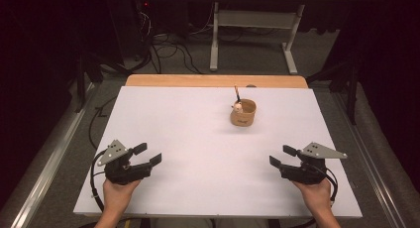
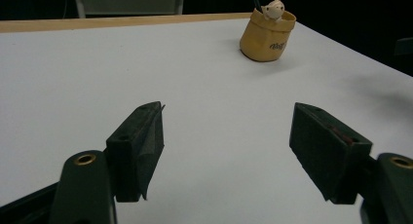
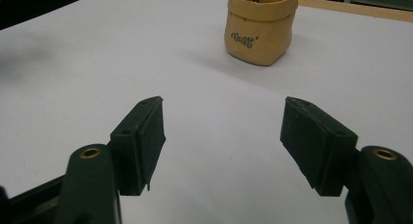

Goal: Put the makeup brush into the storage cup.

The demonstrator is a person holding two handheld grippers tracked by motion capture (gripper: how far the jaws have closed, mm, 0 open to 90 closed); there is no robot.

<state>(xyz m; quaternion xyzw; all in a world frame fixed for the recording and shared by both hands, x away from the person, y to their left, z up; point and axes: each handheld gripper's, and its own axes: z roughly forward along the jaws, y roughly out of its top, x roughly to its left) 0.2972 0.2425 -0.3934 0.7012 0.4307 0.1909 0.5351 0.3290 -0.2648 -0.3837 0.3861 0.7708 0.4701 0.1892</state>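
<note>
Tan pouch (image 1: 243, 114) stands upright on the white worktop (image 1: 198, 139), toward the far side and a little right of centre, near the wooden strip (image 1: 213, 81) that edges the far end. We see dark lettering on its front wall in the right gripper view (image 3: 262, 27). Its soft rim is rolled over. Inside we note a small pale figure (image 2: 273, 8) peeking over the rim and a thin dark stick (image 1: 236, 93) with an orange band leaning up and out of the opening. The pouch throws a faint shadow on the sheet at its base.

Nothing touches the pouch. Both claws sit well apart from it, at the near edge of the worktop.

Left claw (image 1: 147, 154): held in the person's left hand (image 1: 117, 191) at the near left, jaws spread wide, nothing between them; bare white sheet shows in the gap. Its jaws point toward the centre and far right; in the left gripper view the pouch lies far ahead and to the upper right.

Right claw (image 1: 282, 156): held in the right hand (image 1: 316, 191) at the near right, jaws likewise spread, gripping nothing. In the right gripper view the pouch stands ahead, roughly on line with the gap.

A cable (image 1: 94, 181) loops from the left claw off the near edge. We record a grey three-cornered plate (image 1: 323, 150) on top of the right one.
</note>
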